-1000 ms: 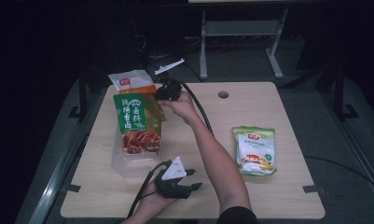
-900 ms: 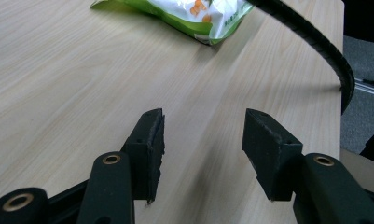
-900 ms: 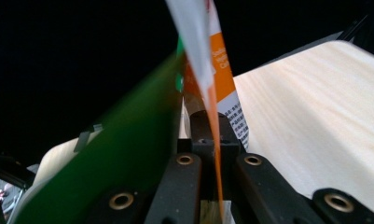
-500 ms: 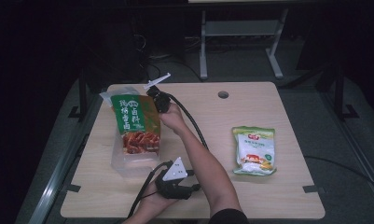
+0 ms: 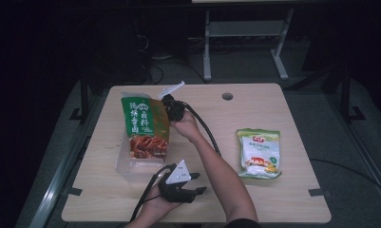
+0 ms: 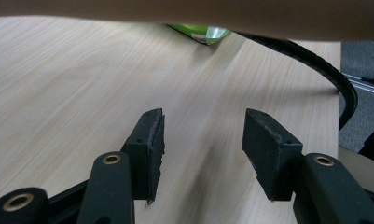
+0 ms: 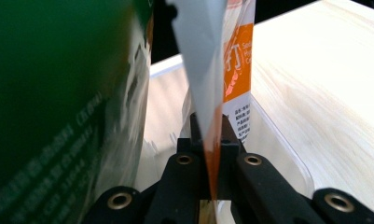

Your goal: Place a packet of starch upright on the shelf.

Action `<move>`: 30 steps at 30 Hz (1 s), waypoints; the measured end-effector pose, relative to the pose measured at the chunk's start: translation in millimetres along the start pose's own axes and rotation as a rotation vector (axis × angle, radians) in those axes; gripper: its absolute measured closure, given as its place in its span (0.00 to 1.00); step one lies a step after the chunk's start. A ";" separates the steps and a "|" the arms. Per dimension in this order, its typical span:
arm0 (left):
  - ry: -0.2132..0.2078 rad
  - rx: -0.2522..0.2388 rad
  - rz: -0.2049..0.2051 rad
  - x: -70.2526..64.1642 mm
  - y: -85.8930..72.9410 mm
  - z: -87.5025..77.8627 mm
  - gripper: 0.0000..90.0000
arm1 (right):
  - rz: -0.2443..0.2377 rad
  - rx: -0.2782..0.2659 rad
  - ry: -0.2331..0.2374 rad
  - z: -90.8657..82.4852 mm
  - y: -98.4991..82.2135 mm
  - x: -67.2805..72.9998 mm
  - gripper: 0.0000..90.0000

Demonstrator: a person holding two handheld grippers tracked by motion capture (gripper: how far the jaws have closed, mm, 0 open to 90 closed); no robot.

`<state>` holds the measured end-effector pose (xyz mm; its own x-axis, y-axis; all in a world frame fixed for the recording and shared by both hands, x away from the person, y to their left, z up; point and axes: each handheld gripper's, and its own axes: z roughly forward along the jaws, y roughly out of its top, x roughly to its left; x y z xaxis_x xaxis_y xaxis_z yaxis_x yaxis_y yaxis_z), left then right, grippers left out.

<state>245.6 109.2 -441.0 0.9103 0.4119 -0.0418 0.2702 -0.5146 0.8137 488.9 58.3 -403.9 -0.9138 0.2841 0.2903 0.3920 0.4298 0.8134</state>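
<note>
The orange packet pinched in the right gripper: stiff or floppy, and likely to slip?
Probably floppy: the orange packet is thin film, held by one edge in the right gripper. Likely light. Its glossy surface may slip as it goes into the clear bin beside the green bag.

Dim surroundings, lit tabletop (blurred close-ups)

three snack bags, green, orange, pale green, one clear bin, two grippers, left gripper, right gripper
</note>
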 end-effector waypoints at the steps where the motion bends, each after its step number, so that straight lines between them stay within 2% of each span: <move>1: 0.000 0.000 0.000 0.0 0.0 0.0 0.54 | 0.002 0.005 -0.004 -3.0 -1.8 0.6 1.00; 5: -0.002 0.005 0.005 -1.4 0.2 1.5 0.54 | 0.015 0.040 -0.009 -7.9 -3.9 0.2 0.99; 6: -0.003 0.004 0.005 -1.1 0.3 1.4 0.54 | 0.003 0.080 -0.029 -7.2 -2.6 2.1 0.95; 7: -0.003 0.004 0.005 -1.1 0.3 1.4 0.54 | 0.003 0.080 -0.029 -7.2 -2.6 2.1 0.95; 8: -0.001 0.005 0.006 -0.4 0.4 0.8 0.54 | -0.026 0.140 -0.062 -3.2 -2.0 3.9 0.98; 13: 0.000 0.003 0.002 -0.3 0.3 0.5 0.54 | -0.015 0.147 -0.067 -2.0 -4.0 3.6 0.99; 17: -0.003 0.003 0.006 -0.9 0.4 0.7 0.54 | 0.021 0.134 -0.042 -3.8 -7.0 -0.9 0.97; 18: -0.002 0.005 0.008 -0.8 0.4 0.6 0.54 | 0.058 0.110 -0.034 -6.3 -6.8 -2.0 0.87; 19: 0.000 0.006 0.009 -0.4 0.4 0.7 0.53 | 0.064 0.104 -0.031 -7.7 -6.6 -2.2 0.86; 21: 0.001 0.008 0.010 -0.3 0.3 0.8 0.53 | 0.061 0.094 -0.033 -9.5 -6.2 -1.5 0.84; 22: 0.003 0.009 0.011 0.0 0.3 1.2 0.53 | 0.063 0.093 -0.053 -13.7 -4.9 -0.1 0.78; 25: 0.003 0.009 0.013 0.2 0.4 1.6 0.52 | 0.065 0.095 -0.071 -21.4 -4.6 0.0 0.71; 27: 0.004 0.010 0.014 0.3 0.5 1.4 0.52 | 0.066 0.091 -0.073 -24.7 -4.9 0.2 0.70; 28: 0.006 0.013 0.016 0.7 0.6 1.3 0.51 | 0.071 0.083 -0.088 -32.8 -5.6 0.7 0.66; 30: 0.007 0.013 0.016 1.2 0.7 1.2 0.51 | 0.067 0.078 -0.094 -39.5 -6.6 1.7 0.64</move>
<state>247.2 108.4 -441.2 0.9123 0.4087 -0.0252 0.2599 -0.5305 0.8069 480.5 22.1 -388.8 -0.8725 0.3922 0.2914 0.4627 0.4715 0.7507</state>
